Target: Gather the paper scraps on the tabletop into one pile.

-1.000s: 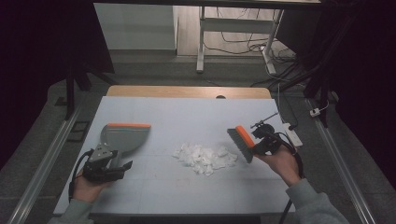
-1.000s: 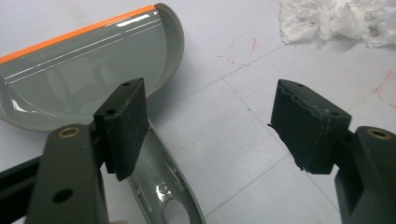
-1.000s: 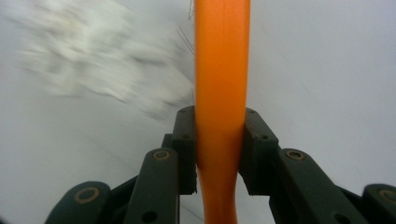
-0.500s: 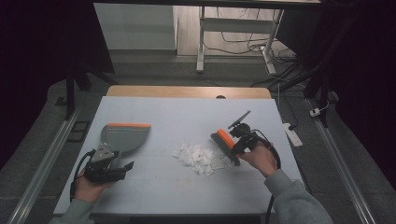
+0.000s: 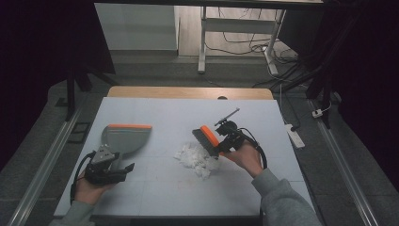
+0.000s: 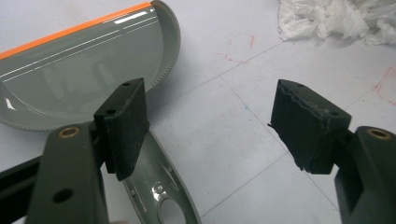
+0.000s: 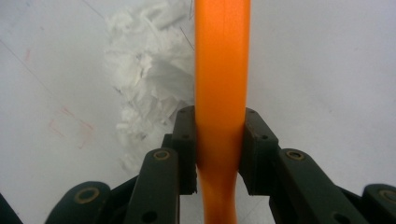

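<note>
High view: the white table top (image 5: 155, 195) bears everything, and places here are given from the pile of white paper scraps (image 5: 195, 157) near its middle. The grey dustpan (image 5: 123, 139) with an orange front lip lies flat well to the left of the pile, its lip turned to the far edge and its handle pointing toward the person. The left gripper (image 5: 109, 165) sits at that handle, farther left of the pile and nearer the person. Left gripper view: its jaws stand wide apart with bare table between them; one pad overlaps the dustpan's (image 6: 88, 77) handle, but whether it touches I cannot tell; the scraps (image 6: 336, 21) lie at the upper right. The right gripper (image 5: 225, 141) is just right of the pile, clamped on the orange handle of a hand brush (image 5: 207, 140), whose dark bristles meet the pile's right edge. Right gripper view: both pads press the orange handle (image 7: 222, 70) from either side, the scraps (image 7: 149, 79) lying beside it.
</note>
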`<state>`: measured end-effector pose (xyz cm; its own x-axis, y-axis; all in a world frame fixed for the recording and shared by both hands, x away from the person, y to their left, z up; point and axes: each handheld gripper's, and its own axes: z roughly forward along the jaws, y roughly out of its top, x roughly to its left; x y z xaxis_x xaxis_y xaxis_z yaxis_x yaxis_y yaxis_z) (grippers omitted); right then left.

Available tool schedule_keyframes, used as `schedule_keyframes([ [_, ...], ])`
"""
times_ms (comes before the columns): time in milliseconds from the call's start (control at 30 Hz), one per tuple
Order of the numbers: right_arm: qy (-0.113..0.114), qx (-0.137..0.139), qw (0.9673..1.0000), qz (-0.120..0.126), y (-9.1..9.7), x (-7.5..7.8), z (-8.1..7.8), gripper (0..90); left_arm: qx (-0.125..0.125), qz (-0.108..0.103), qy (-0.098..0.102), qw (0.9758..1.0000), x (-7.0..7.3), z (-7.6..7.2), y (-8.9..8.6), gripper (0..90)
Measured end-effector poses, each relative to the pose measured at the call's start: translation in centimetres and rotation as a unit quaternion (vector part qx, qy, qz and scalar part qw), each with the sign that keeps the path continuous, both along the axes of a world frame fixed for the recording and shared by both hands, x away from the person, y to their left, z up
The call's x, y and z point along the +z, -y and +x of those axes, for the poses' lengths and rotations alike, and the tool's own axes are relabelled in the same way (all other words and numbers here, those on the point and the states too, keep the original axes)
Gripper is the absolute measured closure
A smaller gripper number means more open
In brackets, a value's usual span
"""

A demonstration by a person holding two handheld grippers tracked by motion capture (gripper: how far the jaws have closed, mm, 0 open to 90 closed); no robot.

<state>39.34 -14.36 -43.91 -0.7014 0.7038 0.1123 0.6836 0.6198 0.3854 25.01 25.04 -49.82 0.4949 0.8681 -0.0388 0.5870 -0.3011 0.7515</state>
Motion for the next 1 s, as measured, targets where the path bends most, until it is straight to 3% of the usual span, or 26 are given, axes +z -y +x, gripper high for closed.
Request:
schedule_keyframes([
  [300, 0.047, -0.025, 0.9986, -0.005, 2.4, 1.6, 0.1, 70.5, 0.000, 0.003, -0.001, 1.0000, -0.1, 0.0, 0.1, 28.6],
  [467, 0.051, -0.034, 0.9981, 0.005, 3.7, 2.0, 0.4, 70.5, 0.001, 0.003, -0.002, 1.0000, -0.1, 0.0, 0.1, 28.5],
  [800, 0.058, 0.029, 0.9973, 0.035, 2.6, 3.8, -1.5, 70.4, 0.001, 0.004, -0.003, 1.0000, -0.1, 0.0, 0.1, 28.6],
  [1000, 0.071, 0.034, 0.9961, 0.040, 1.9, 4.7, -1.6, 70.4, 0.002, 0.003, -0.002, 1.0000, -0.1, 0.0, 0.1, 28.6],
])
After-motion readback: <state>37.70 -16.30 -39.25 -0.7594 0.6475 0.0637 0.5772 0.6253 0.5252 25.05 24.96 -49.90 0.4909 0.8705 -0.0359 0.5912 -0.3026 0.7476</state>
